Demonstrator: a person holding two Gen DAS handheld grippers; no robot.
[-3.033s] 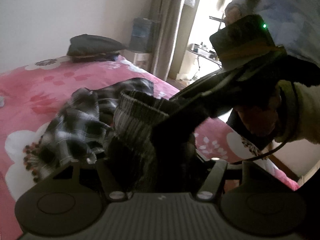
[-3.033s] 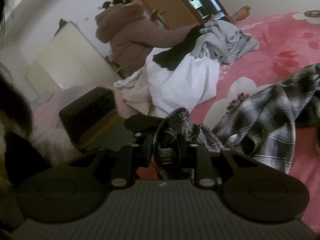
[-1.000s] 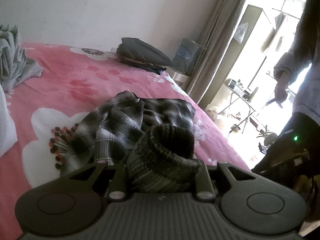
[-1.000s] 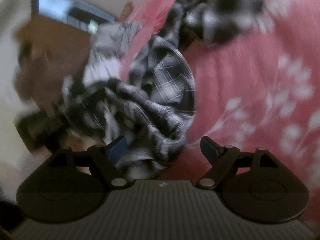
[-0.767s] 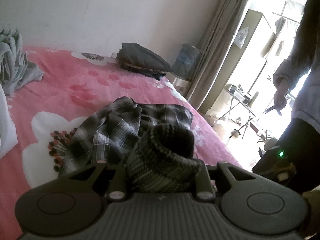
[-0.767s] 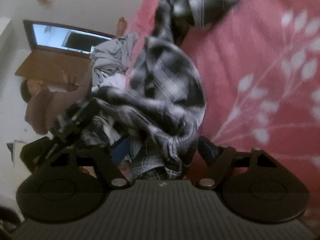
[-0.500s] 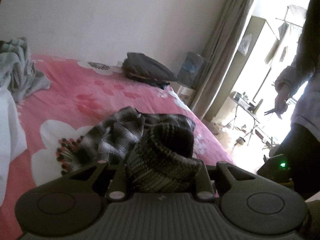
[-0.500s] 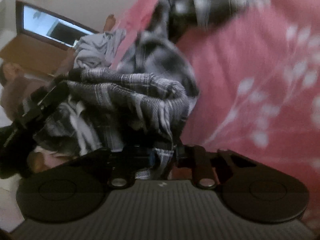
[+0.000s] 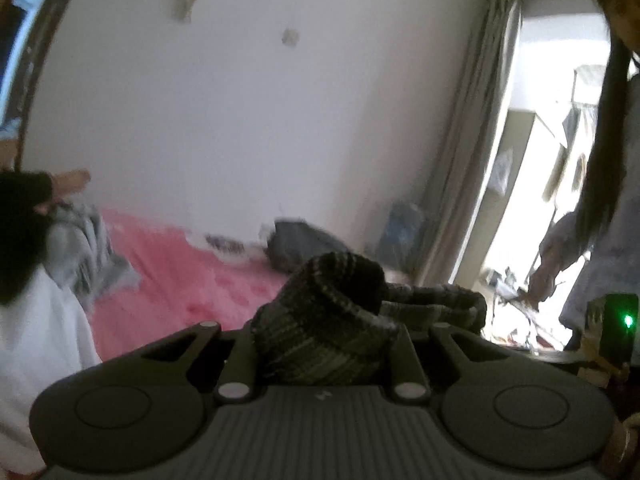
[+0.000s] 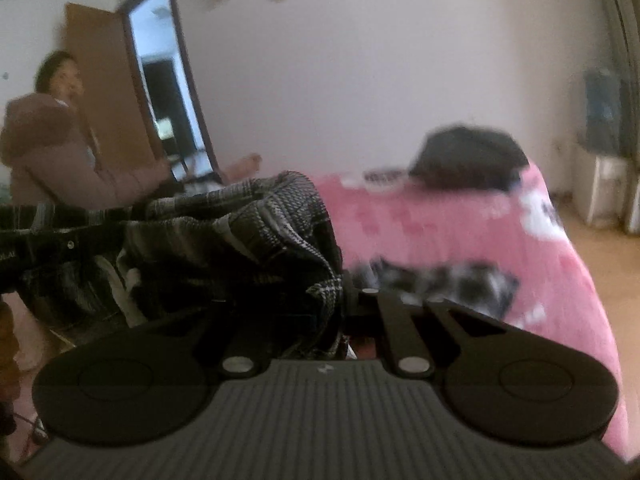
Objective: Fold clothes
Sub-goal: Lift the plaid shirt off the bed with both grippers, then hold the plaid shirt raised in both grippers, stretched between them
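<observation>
A black-and-white plaid shirt [image 10: 248, 236] is held up above the pink floral bed [image 10: 460, 220]. My right gripper [image 10: 320, 320] is shut on a bunched edge of it; the cloth stretches off to the left and its lower end trails blurred on the bed. In the left wrist view my left gripper [image 9: 324, 344] is shut on a rolled bundle of the same plaid shirt [image 9: 332, 312], which hides the fingertips. The cloth runs rightward from that bundle.
A dark folded garment [image 10: 468, 160] lies at the bed's far end by the wall. Grey clothes [image 9: 84, 256] and a white sheet [image 9: 36, 344] pile up on the left. A person in a brown jacket [image 10: 52, 152] sits by the door; another person [image 9: 608, 200] stands right.
Both grippers have lifted, raising the plaid shirt off the bed. The right gripper closed on the shirt edge and swung level; both views now face the wall.
</observation>
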